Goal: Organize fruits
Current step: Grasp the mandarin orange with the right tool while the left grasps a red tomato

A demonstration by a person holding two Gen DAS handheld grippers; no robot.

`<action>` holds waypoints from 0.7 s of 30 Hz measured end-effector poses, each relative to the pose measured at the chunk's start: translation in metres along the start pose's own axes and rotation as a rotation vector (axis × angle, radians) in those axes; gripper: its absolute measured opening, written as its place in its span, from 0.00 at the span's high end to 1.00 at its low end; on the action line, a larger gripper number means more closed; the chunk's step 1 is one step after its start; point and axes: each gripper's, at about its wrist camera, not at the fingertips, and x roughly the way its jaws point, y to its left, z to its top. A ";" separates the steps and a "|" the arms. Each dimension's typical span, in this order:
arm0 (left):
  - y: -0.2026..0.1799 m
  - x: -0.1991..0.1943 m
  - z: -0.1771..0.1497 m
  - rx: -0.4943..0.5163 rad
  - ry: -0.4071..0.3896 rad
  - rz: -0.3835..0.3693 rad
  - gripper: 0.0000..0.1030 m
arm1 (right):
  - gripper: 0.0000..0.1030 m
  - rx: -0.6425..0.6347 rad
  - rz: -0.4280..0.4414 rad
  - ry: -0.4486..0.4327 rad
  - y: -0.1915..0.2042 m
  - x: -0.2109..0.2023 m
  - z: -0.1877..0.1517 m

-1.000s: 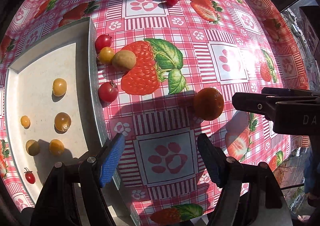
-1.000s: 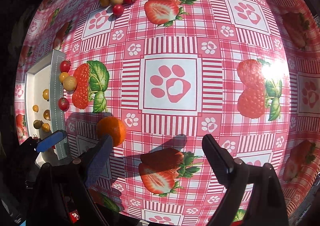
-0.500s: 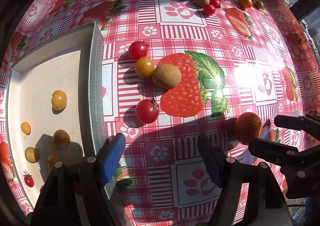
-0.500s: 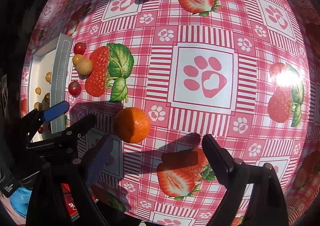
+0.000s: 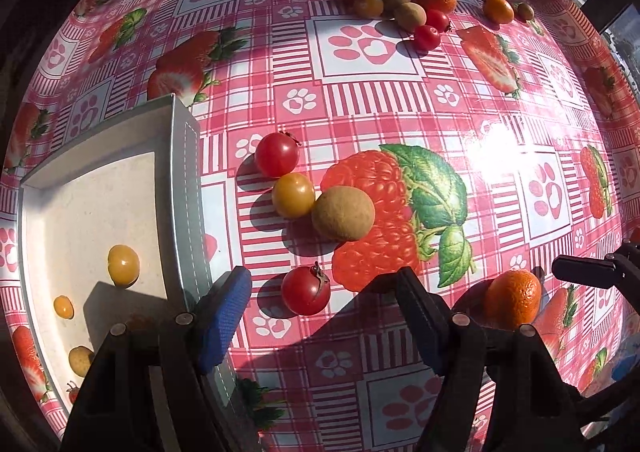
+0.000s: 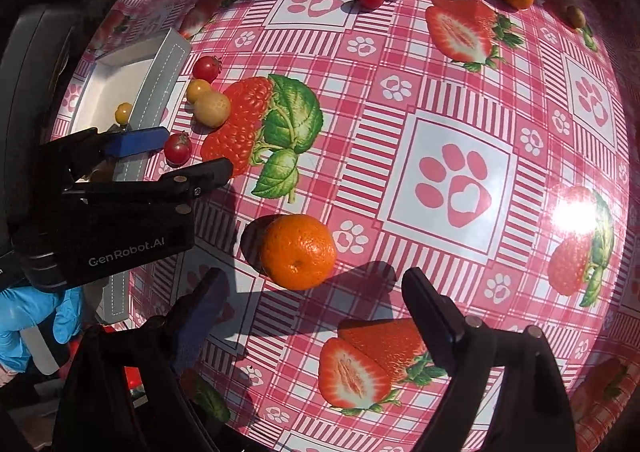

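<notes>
While the left gripper (image 5: 320, 316) hangs w/ its 2 jaws spread and empty right beside the tray (image 5: 184, 187), the near red cherry tomato (image 5: 306, 291) lies on the cloth just ahead of its fingertips and about centred btw them, so that hand looks nearer the small fruit. Further right, the mandarin (image 6: 298, 251) sits on the tablecloth (image 6: 400, 51) just ahead of the right gripper (image 6: 312, 316), closer to its left finger; its jaws are closing but touch nothing yet. Tomato: smooth, glossy, round w/ a stem; mandarin: dimpled rind, squat, no real long axis; tray: hard pale metal w/ 1 raised rim; cloth: slick printed vinyl.
</notes>
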 end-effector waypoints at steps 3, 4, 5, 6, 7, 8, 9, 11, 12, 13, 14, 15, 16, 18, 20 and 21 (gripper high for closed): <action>0.001 0.001 0.003 -0.002 0.002 0.000 0.27 | 0.29 -0.026 -0.052 -0.001 0.010 0.009 0.003; 0.001 0.001 0.003 -0.005 0.001 -0.002 0.28 | 0.37 -0.039 -0.065 -0.007 0.013 0.009 0.005; -0.001 0.001 0.003 -0.006 -0.007 -0.001 0.35 | 0.42 -0.053 -0.081 -0.005 0.018 0.010 0.006; -0.002 0.001 0.004 -0.008 -0.013 -0.003 0.44 | 0.60 -0.062 -0.080 -0.005 0.020 0.010 0.006; -0.003 0.000 0.005 -0.010 -0.017 -0.008 0.49 | 0.60 -0.061 -0.070 -0.001 0.023 0.010 0.007; -0.001 -0.004 0.005 -0.013 -0.020 -0.015 0.61 | 0.60 -0.054 -0.060 0.002 0.026 0.011 0.012; 0.000 -0.004 0.006 -0.016 -0.019 -0.021 0.72 | 0.60 -0.047 -0.049 0.001 0.026 0.011 0.011; 0.008 -0.009 0.006 -0.036 -0.013 -0.063 0.75 | 0.60 -0.033 -0.027 0.000 0.029 0.010 0.012; 0.008 -0.011 0.004 -0.043 -0.013 -0.078 0.78 | 0.60 -0.029 -0.024 -0.003 0.029 0.009 0.011; 0.006 -0.013 0.002 -0.043 -0.013 -0.082 0.78 | 0.60 -0.022 -0.020 -0.006 0.026 0.006 0.011; 0.008 -0.017 0.001 -0.042 -0.016 -0.083 0.78 | 0.60 -0.009 -0.010 -0.006 0.021 0.002 0.011; 0.008 -0.018 0.000 -0.045 -0.018 -0.088 0.78 | 0.60 0.006 -0.001 -0.007 0.018 0.000 0.009; 0.008 -0.020 -0.001 -0.049 -0.018 -0.097 0.78 | 0.60 0.019 0.006 -0.008 0.014 -0.002 0.007; 0.010 -0.025 -0.003 -0.053 -0.022 -0.106 0.78 | 0.60 0.039 0.012 -0.012 0.007 -0.003 0.006; 0.013 -0.036 -0.011 -0.053 -0.029 -0.114 0.78 | 0.60 0.054 0.018 -0.016 -0.001 -0.008 0.006; 0.014 -0.039 -0.013 -0.054 -0.032 -0.117 0.78 | 0.60 0.058 0.017 -0.017 -0.001 -0.010 0.007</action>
